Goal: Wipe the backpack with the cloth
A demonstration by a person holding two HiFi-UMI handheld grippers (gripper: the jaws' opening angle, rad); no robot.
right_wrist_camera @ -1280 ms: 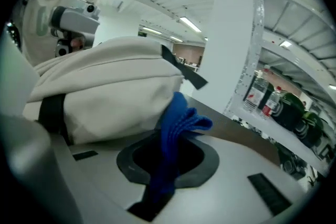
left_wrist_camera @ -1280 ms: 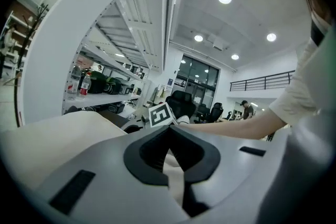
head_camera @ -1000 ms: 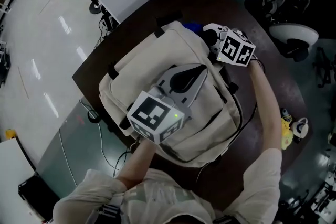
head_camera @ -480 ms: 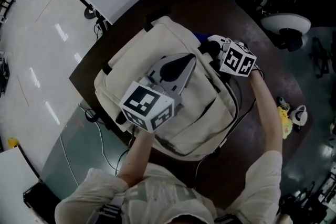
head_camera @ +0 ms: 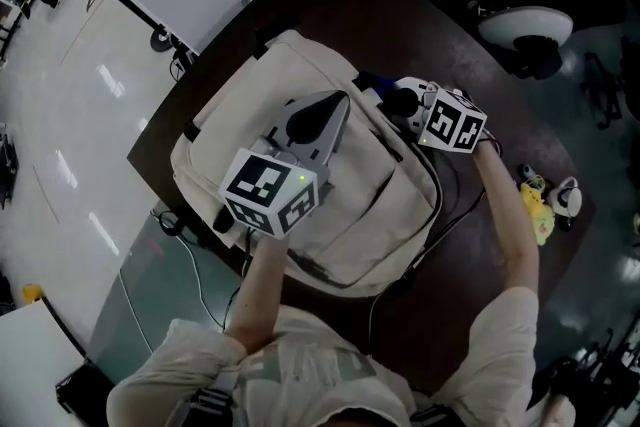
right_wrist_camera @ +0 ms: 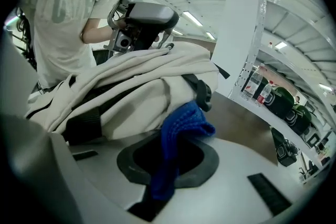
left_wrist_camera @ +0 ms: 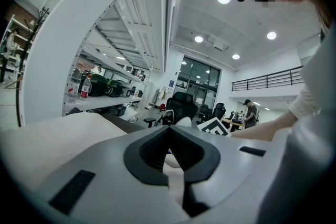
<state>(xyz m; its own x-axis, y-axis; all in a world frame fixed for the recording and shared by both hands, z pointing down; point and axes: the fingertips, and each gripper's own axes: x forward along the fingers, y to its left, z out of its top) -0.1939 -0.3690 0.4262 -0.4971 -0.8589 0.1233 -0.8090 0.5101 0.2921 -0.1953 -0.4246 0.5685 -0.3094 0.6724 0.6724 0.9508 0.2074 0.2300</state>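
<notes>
**Blue cloth pressed to the backpack's edge while the other gripper pinches its fabric**

A cream backpack [head_camera: 375, 205] with black straps and buckles lies flat in the middle of a dark brown table [head_camera: 400, 5].

The left gripper [head_camera: 338, 101] lies across the top of the bag and points toward 1 o'clock in the head view. Its own view shows the jaws drawn together. A thin cream strip, the same colour as the bag's fabric, is nipped in the seam between them.

The right gripper [head_camera: 398, 101] comes in from 3 o'clock and meets the bag at its 1 o'clock edge. Its jaws are clamped on a blue knitted cloth [right_wrist_camera: 181, 123]. The free end of the cloth bunches up against the bag's cream side, just beside a black buckle. In the head view only a small blue corner of it shows, at the bag's rim.

Each gripper carries a marker cube, the left one [head_camera: 270, 195] and the right one [head_camera: 452, 123]. Their faces show black-and-white square codes and no words.

In the left gripper view, bottles [left_wrist_camera: 79, 85] with red labels stand on a white shelf [left_wrist_camera: 100, 103] at 9 o'clock. Their print is too small to read. No brand name can be made out on the bag.
</notes>
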